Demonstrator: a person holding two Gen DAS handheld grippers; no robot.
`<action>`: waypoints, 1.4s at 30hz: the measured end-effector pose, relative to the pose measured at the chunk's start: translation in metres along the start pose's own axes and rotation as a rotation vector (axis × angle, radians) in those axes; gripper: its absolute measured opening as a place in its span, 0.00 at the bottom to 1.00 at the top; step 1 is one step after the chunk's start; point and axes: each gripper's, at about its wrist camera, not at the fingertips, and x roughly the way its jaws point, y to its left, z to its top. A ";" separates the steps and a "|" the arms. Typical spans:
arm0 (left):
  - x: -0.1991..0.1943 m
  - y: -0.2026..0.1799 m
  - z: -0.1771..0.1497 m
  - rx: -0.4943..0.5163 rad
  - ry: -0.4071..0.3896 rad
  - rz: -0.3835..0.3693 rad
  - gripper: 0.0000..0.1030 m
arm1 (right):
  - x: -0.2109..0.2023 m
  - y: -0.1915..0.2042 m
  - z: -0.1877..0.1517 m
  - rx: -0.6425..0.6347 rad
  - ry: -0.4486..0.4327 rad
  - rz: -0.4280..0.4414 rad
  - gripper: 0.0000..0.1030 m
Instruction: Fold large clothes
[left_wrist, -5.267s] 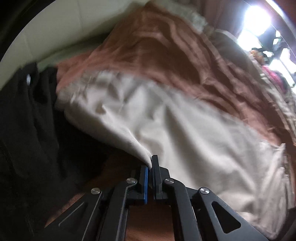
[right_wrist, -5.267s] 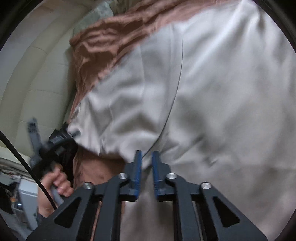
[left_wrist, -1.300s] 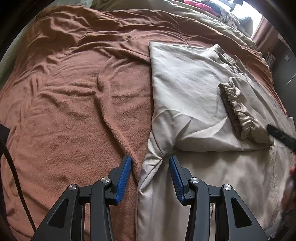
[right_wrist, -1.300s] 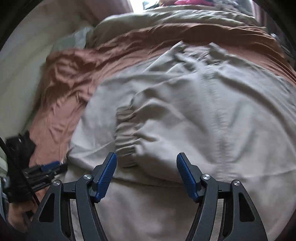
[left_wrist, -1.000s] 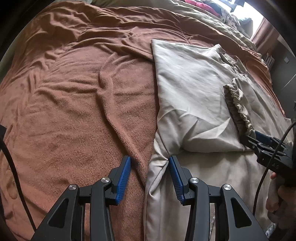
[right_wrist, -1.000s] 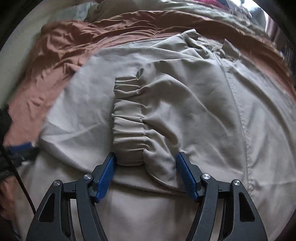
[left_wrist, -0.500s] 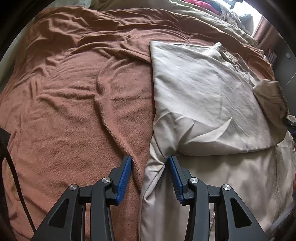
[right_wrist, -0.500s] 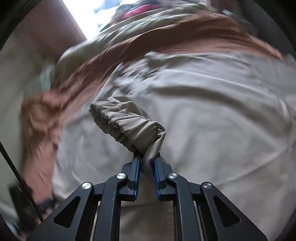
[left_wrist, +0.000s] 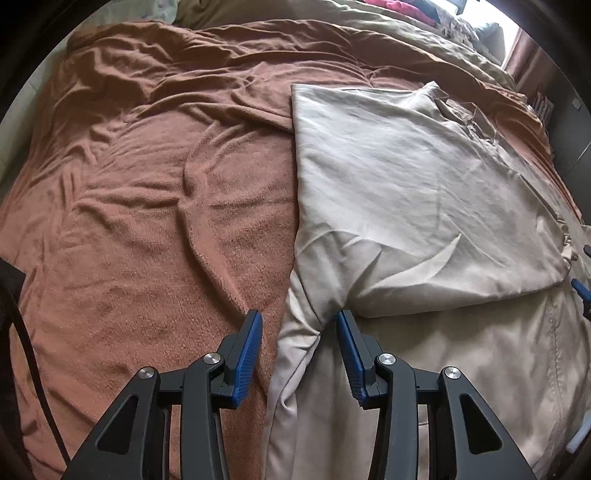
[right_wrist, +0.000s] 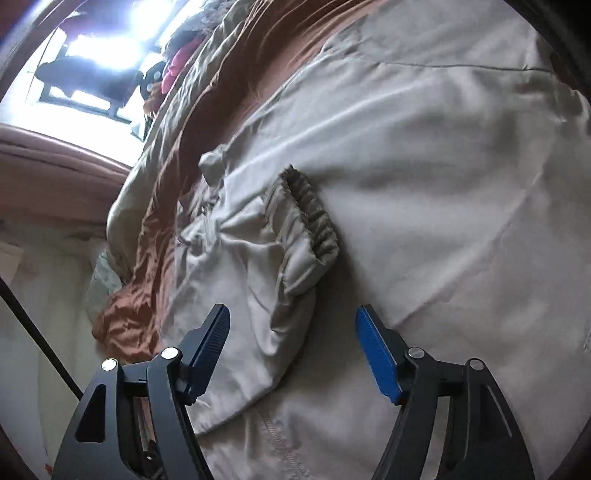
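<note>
Jacket: a large beige jacket (left_wrist: 417, 192) lies spread on the brown blanket (left_wrist: 147, 206), on the right half of the left wrist view; one part is folded over the body, its lower edge running across the garment
Sleeve: in the right wrist view a sleeve (right_wrist: 258, 266) lies crumpled on the jacket's body; its gathered elastic cuff (right_wrist: 314, 218) points away from the camera, resting on the cloth
Left gripper: the left gripper (left_wrist: 299, 332) points steeply down at the jacket's left edge; its blue pads (left_wrist: 248, 350) stand apart with a bunched fold of cloth between them; the pads do not press on it, so it is released
Right gripper: the right gripper (right_wrist: 293, 332) hangs over the sleeve with its fingers spread wide; its jaws have just been opening; the sleeve lies between and beyond the tips, but neither pad touches it; nothing is grasped
Bed: an olive cover (left_wrist: 388, 26) lies beyond the blanket; a pink item (right_wrist: 177, 66) sits at the far end near a bright window (right_wrist: 103, 48)
Cable: a black cable (left_wrist: 33, 373) runs down the left edge of the left wrist view
</note>
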 end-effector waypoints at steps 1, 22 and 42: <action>0.001 0.001 0.000 -0.004 -0.002 0.002 0.43 | 0.003 0.000 0.001 -0.008 -0.001 -0.004 0.67; -0.011 0.004 -0.002 -0.020 -0.001 0.122 0.45 | -0.031 -0.006 0.027 -0.059 0.048 -0.040 0.16; -0.050 -0.102 -0.006 0.063 -0.074 0.004 0.45 | -0.194 -0.158 0.109 0.046 -0.319 -0.049 0.59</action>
